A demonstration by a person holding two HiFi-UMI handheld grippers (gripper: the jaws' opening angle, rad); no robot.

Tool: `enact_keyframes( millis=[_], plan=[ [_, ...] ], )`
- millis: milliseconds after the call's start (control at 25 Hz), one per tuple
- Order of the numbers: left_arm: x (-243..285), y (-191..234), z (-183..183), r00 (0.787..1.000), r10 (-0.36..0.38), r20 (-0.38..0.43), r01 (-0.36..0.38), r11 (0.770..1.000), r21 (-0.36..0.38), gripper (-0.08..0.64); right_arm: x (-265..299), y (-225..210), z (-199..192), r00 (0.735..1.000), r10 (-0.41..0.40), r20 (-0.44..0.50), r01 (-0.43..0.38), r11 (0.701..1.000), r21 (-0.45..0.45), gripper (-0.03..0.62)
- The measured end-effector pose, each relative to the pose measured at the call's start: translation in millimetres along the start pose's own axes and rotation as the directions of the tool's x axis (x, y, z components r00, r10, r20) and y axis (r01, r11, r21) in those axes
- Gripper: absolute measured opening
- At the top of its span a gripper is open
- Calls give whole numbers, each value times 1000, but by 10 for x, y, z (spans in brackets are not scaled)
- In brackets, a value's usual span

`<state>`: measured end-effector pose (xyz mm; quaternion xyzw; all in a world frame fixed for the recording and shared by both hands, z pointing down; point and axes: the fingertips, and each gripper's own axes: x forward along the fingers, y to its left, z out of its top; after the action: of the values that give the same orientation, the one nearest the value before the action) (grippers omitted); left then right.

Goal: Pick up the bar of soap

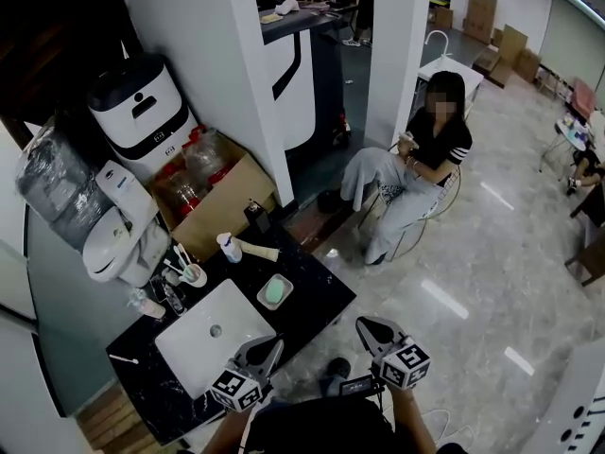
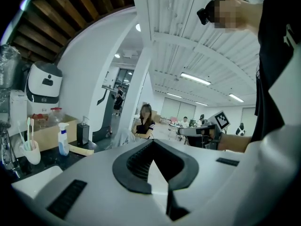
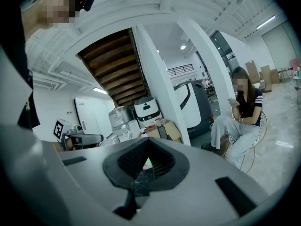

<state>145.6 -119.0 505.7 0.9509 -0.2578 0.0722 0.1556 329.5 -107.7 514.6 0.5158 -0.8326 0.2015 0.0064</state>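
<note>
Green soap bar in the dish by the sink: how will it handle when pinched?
Likely rigid: the soap looks a solid rounded block. Possibly slippery, sitting beside the sink. The light dish may slide when nudged.

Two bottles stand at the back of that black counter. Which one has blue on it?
The white spray bottle with the blue band. The square pump bottle just behind it is black all over.

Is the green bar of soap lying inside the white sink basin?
No, the bar of soap lies in a small dish on the black counter, beside the sink.
</note>
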Motion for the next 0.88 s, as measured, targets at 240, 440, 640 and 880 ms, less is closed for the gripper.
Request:
enact_keyframes(
  millis=[240, 440, 640, 880],
  plan=[
    [187, -24, 14, 999, 42, 3, -42, 999, 1, 9, 79, -221, -1, 998, 55, -33, -54, 998, 14, 6],
    [184, 26, -27, 997, 72, 19, -71, 997, -17, 9, 254, -257, -58, 992, 100, -80, -100, 995, 12, 6],
    [122, 239, -57, 991, 131, 16, -131, 991, -2, 9, 589, -197, -178, 979, 133, -154, -137, 990, -18, 6],
    [28, 610, -217, 988, 153, 11, -153, 987, -44, 9, 1171, 8, -490, 954, 120, -275, -145, 987, -71, 8]
  ],
)
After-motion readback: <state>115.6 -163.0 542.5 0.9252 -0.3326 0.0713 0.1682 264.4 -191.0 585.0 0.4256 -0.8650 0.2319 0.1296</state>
